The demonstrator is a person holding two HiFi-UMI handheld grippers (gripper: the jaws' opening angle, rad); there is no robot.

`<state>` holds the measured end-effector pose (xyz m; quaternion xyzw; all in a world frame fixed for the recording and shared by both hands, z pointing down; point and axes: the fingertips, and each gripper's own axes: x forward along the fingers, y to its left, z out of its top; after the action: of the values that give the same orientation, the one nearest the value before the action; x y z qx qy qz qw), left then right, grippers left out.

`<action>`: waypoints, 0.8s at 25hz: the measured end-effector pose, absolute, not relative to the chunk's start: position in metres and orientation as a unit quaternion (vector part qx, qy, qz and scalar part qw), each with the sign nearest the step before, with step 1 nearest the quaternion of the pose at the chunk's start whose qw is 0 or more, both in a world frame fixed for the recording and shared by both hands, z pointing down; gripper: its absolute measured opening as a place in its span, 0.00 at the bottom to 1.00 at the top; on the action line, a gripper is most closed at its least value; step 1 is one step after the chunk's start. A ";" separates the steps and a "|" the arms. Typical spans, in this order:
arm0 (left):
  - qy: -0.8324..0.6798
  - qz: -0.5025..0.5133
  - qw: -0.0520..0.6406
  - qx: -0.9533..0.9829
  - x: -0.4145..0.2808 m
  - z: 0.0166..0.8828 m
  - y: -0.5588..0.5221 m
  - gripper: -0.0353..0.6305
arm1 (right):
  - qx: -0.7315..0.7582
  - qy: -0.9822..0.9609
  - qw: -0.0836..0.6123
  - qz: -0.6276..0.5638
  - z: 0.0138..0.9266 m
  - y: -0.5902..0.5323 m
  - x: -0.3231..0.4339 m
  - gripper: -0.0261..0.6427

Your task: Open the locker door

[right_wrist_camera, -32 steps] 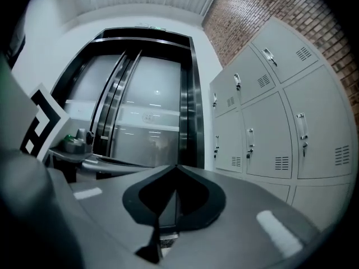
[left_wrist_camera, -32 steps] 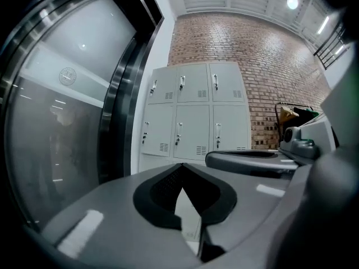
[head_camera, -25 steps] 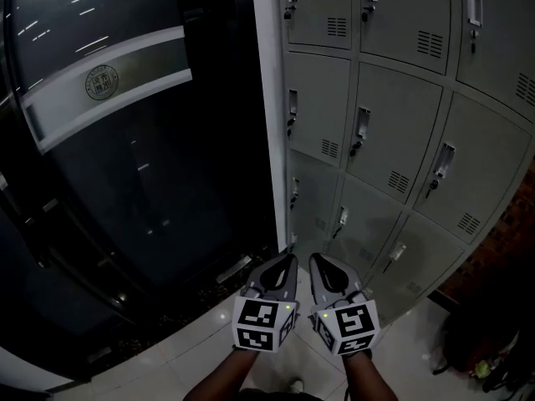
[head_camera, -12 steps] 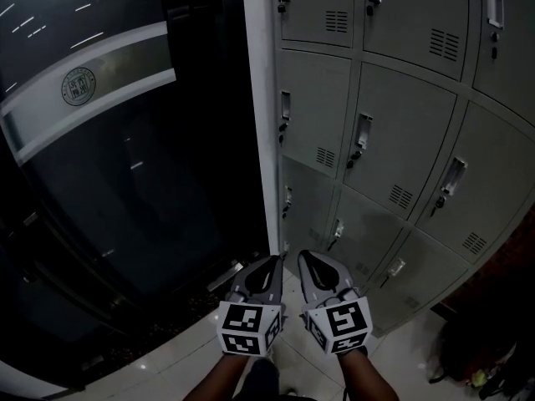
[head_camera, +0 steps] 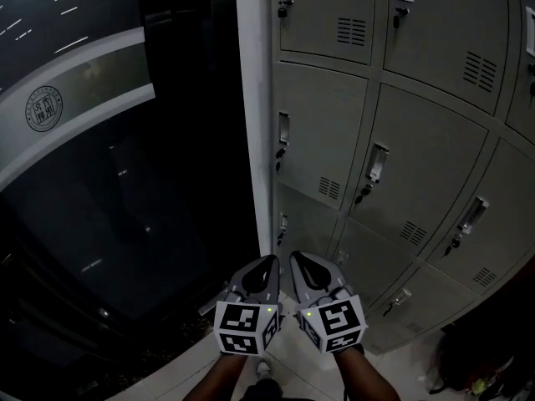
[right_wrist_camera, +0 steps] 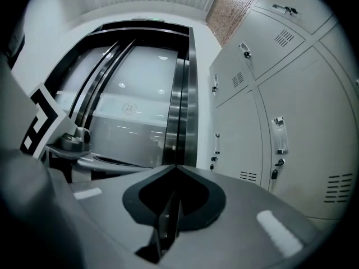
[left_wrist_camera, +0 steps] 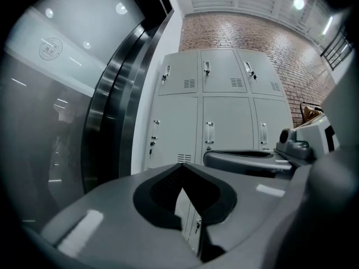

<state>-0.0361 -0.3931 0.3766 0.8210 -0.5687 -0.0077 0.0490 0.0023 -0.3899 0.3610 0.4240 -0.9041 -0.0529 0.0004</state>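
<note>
Lockers (head_camera: 418,82) loom nearer as we advance, left tongs (head_camera: 267,266) and right tongs (head_camera: 298,261) closed, empty; unopened, they may bump a handle (head_camera: 377,161).

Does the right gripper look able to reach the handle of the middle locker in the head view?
Probably yes: nothing stands between the right gripper and that handle, though its shut jaws must open first.

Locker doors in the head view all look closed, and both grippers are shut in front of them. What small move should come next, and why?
Probably open the fingers of the right gripper and ease it toward a door handle. It and the left gripper are shut on nothing, held side by side short of the lockers, and every visible door is closed.
</note>
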 end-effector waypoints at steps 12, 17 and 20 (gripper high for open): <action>-0.555 -0.023 0.061 0.829 -0.092 0.355 -0.504 0.06 | 0.435 -0.897 -0.010 -0.070 0.328 -0.519 -0.050 0.04; -0.545 -0.027 0.049 0.837 -0.105 0.338 -0.539 0.06 | 0.447 -0.891 -0.008 -0.080 0.317 -0.561 -0.069 0.04; -0.535 -0.028 0.045 0.843 -0.110 0.329 -0.550 0.06 | 0.457 -0.886 -0.010 -0.083 0.309 -0.587 -0.076 0.04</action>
<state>-0.1104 -0.5505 0.3285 0.8433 -0.5348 -0.0280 0.0446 -0.0759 -0.5869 0.3087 0.4567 -0.8857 -0.0832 -0.0099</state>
